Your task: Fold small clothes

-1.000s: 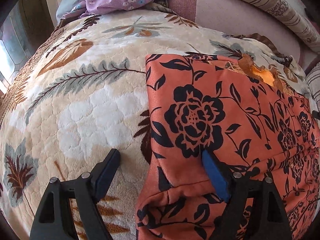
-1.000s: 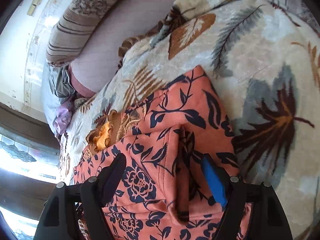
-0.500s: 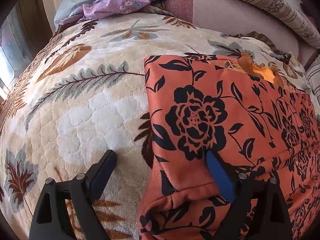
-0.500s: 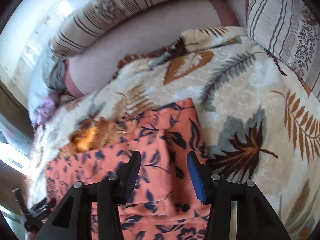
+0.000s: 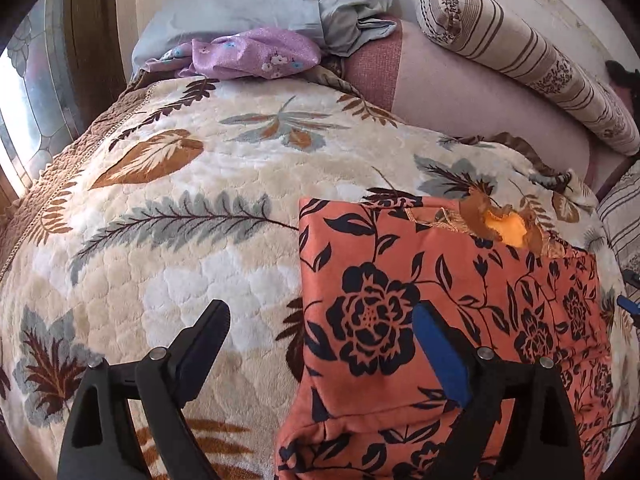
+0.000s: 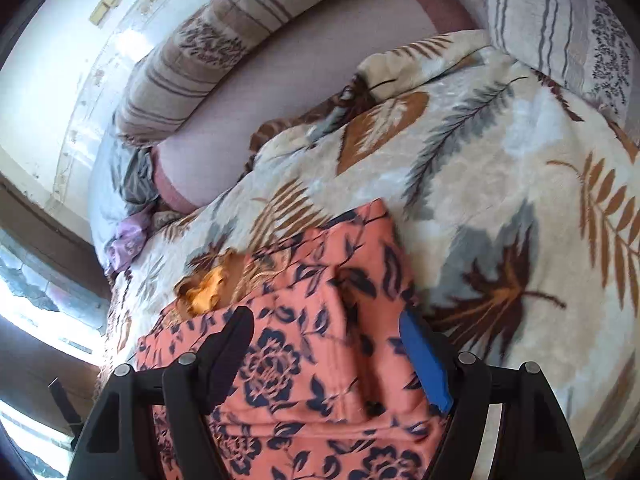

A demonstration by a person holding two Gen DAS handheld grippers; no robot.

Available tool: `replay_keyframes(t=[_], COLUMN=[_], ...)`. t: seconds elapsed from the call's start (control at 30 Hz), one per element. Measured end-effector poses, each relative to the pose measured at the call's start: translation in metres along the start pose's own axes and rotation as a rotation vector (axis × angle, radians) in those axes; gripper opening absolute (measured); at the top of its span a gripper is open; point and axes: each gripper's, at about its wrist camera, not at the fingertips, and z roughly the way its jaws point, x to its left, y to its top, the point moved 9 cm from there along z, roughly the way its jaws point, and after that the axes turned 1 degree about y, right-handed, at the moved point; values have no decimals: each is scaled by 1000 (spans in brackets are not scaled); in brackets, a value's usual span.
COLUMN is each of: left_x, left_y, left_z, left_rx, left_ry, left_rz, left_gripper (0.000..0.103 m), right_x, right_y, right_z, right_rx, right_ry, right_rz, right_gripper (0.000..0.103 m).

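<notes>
An orange garment with black flowers lies folded on a leaf-patterned blanket. An orange-yellow collar shows at its far edge. My left gripper is open and holds nothing, above the garment's left edge, with the blue-padded finger over the cloth. In the right wrist view the same garment lies below my right gripper, which is open and holds nothing, above the cloth near a folded edge. The collar sits to its left.
A purple flowered cloth and a grey-blue pillow lie at the far end of the bed. A striped bolster runs along the pink headboard cushion. A striped pillow lies at the right. A window is at the left.
Both grippers have drawn back and up from the garment. The right gripper narrowed half a second ago and has opened wide again. The garment lies as it did.
</notes>
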Motion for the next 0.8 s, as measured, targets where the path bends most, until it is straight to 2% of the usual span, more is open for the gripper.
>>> replay_keyframes(t=[0.07,0.13,0.27,0.3,0.33,0.37,0.4,0.43,0.47,0.5,0.53,0.57,0.6,0.73,0.77,0.8], left_x=[3,16,28,30,31,31,30,28,25,24,23,23,22,20,20,21], left_y=[9,16,25,28,30,32,34,34,34,33,33,35,37,43,44,45], left_z=[10,24,48,53,57,60,63,67,72,78,83,86,88,84,82,79], left_rx=[5,31,65,70,75,79,93,110,128,146,148,142,146,135,128,119], left_ry=[-20,1,-44,-56,-63,-76,-97,-111,-122,-130,-138,-142,-146,-115,-109,-115], left_rz=[-12,-55,-92,-91,-97,-99,-90,-73,-60,-52,-51,-51,-54,-29,-24,-34], left_gripper=[93,93,93,92,90,77,59,49,34,28,27,21,10,7,9,18], right_x=[-9,-19,-16,-15,-13,-10,-7,-3,-2,-2,-6,-13,-18,-14,-13,-13], right_y=[14,22,27,26,25,22,21,20,18,18,19,19,19,21,22,23], right_z=[16,29,52,58,63,65,65,63,59,58,59,62,66,64,62,61], right_rx=[27,70,129,146,166,178,175,173,169,165,166,175,182,162,155,156], right_ry=[-2,0,16,14,18,5,-8,-10,-16,-24,-40,-68,-80,-91,-72,-51], right_rz=[14,6,-28,-43,-59,-87,-125,-159,-185,-201,-209,-211,-206,-225,-220,-203], right_gripper=[78,66,65,59,39,32,29,23,21,20,18,17,15,14,16,18])
